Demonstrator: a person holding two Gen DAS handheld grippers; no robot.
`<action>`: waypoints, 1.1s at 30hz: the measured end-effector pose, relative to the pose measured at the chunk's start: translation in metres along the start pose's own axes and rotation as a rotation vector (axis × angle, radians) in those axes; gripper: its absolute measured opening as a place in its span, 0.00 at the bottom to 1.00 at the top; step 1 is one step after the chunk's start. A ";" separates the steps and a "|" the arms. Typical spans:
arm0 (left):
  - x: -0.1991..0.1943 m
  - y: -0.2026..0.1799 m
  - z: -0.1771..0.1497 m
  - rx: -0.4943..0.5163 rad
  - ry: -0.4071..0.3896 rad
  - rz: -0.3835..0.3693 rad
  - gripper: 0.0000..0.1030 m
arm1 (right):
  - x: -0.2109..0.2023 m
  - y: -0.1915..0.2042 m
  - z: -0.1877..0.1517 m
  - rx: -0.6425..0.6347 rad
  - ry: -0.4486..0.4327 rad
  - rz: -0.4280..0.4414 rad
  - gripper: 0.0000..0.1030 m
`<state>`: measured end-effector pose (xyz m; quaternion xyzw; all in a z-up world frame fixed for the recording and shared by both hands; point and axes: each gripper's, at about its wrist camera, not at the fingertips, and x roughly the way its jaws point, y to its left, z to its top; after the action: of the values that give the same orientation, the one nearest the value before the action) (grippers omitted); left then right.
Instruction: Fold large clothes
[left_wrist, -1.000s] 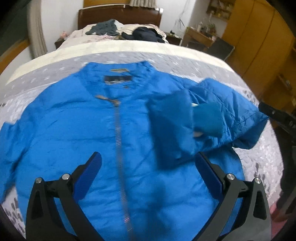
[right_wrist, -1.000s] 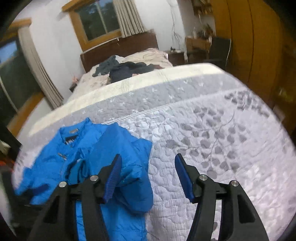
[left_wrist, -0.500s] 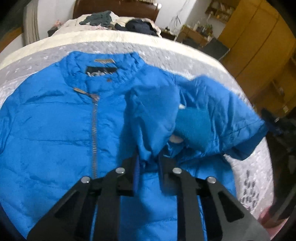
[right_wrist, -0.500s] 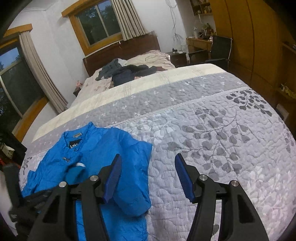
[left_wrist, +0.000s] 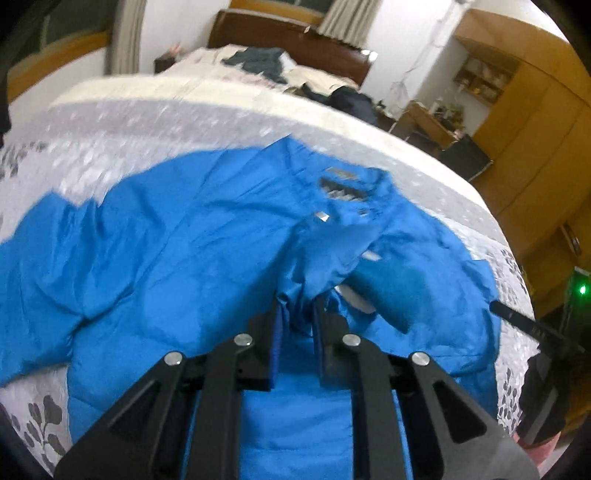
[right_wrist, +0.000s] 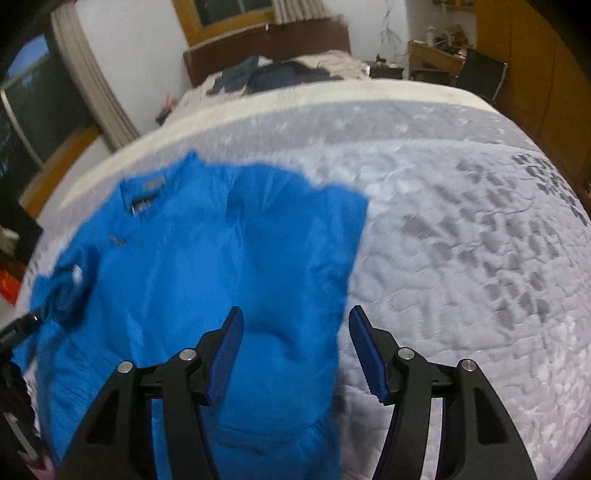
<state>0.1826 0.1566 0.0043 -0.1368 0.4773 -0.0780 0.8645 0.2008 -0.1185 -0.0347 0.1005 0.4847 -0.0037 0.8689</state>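
Observation:
A bright blue padded jacket (left_wrist: 177, 251) lies front up on the grey quilted bedspread (left_wrist: 110, 136), collar (left_wrist: 343, 188) toward the headboard. One sleeve is folded across the chest, its teal inner cuff (left_wrist: 395, 291) showing. My left gripper (left_wrist: 297, 314) is shut on a bunched fold of the jacket's fabric beside that cuff. In the right wrist view the jacket (right_wrist: 192, 280) fills the left half, and my right gripper (right_wrist: 295, 339) stands open just above its right edge, holding nothing.
Dark clothes (right_wrist: 273, 74) are heaped on pillows by the wooden headboard (right_wrist: 266, 40). A desk and a black chair (right_wrist: 480, 74) stand beyond the bed on the right, beside yellow wardrobes (left_wrist: 535, 122). The bedspread (right_wrist: 461, 229) right of the jacket is bare.
My left gripper went from open to shut on the jacket fabric, and the view has swung left. My right gripper has moved closer over the jacket's right side, staying open.

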 end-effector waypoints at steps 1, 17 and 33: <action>0.005 0.005 -0.002 -0.008 0.016 0.006 0.19 | 0.008 0.003 -0.003 -0.012 0.014 -0.008 0.58; -0.049 -0.007 -0.003 0.160 -0.160 0.144 0.77 | -0.033 0.010 0.002 -0.028 -0.077 0.010 0.62; 0.017 -0.054 0.002 0.204 -0.033 0.146 0.31 | -0.020 0.019 -0.002 -0.046 -0.045 0.048 0.62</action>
<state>0.1925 0.1011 0.0085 -0.0144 0.4611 -0.0609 0.8851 0.1909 -0.1015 -0.0155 0.0919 0.4626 0.0260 0.8814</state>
